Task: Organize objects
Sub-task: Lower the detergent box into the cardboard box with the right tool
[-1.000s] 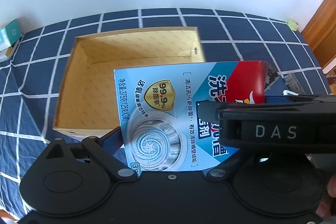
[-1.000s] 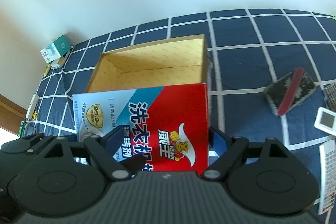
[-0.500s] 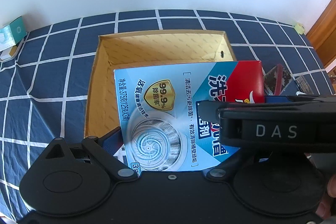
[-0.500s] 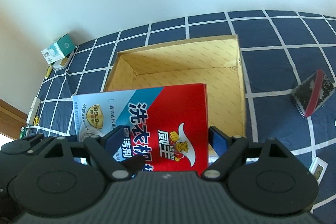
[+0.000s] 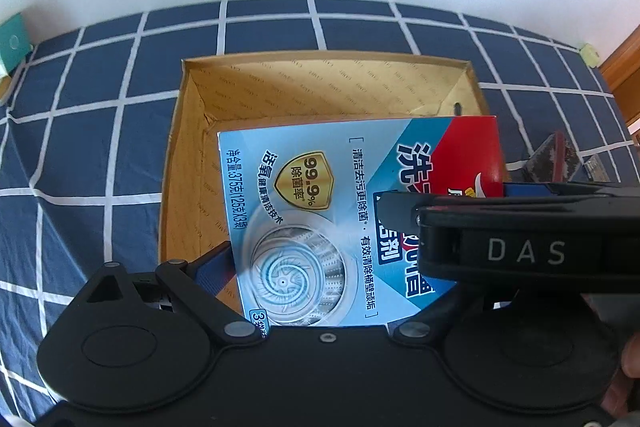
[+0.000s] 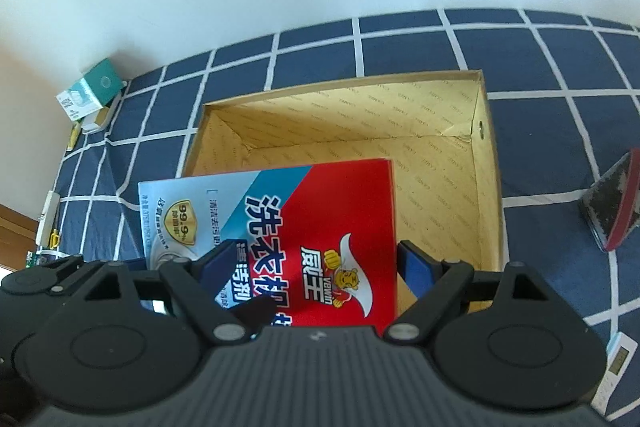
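A flat blue-and-red detergent carton [image 5: 320, 195] is held between both grippers over an open cardboard box [image 5: 320, 58]. My left gripper [image 5: 340, 279] is shut on the carton's blue end. Its left finger [image 5: 212, 269] presses the carton's edge, and its right finger is hidden behind the other gripper's black body. My right gripper [image 6: 318, 267] is shut on the carton [image 6: 340, 211] at its red end, with the right finger [image 6: 416, 269] against its side. The cardboard box [image 6: 344, 83] has nothing inside. The carton's far edge hangs above the box floor.
The box lies on a navy checked cloth [image 5: 100, 155] against a white wall. A teal tissue box [image 6: 94, 93] stands in the far left corner. A dark pouch with a red stripe [image 6: 612, 203] and a white device [image 6: 618, 359] lie to the right. A wooden frame [image 5: 624, 79] is at the far right.
Both grippers have carried the carton leftward and slightly down. The cardboard box has shifted right in both views and now lies directly under the carton. Neither grip has changed.
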`<state>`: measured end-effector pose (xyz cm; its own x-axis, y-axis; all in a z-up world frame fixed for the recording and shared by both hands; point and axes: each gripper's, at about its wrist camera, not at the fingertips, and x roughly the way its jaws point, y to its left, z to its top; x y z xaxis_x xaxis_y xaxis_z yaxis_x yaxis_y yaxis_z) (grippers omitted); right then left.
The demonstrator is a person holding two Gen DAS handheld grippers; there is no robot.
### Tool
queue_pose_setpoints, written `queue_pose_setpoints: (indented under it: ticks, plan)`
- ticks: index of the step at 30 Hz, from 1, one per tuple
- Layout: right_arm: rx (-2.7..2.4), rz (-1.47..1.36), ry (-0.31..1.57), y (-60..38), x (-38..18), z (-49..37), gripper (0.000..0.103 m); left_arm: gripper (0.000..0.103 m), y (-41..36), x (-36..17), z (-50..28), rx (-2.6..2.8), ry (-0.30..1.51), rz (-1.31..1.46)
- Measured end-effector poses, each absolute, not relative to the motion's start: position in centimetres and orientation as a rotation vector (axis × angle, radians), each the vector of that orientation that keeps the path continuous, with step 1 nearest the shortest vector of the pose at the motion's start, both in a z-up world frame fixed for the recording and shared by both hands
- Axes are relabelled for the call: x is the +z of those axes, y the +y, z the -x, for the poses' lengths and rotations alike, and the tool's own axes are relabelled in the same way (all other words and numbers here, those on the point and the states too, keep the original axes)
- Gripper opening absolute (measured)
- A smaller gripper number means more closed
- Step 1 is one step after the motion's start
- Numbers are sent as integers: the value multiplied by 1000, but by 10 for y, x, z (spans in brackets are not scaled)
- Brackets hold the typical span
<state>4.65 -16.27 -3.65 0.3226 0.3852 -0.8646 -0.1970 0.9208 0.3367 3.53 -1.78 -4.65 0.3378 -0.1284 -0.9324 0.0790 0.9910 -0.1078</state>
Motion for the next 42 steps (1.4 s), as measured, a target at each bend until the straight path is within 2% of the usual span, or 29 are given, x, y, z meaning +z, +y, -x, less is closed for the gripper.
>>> queue_pose_setpoints:
  ticks: [20,42]
  plan:
    - [332,-210,1425,-159,-134,-87,86,94,-14,-136,-70,-175,1448,52]
    - [319,-206,1512,-165,-162,-93,85,93,-13,-161,-73,-171,1510,60]
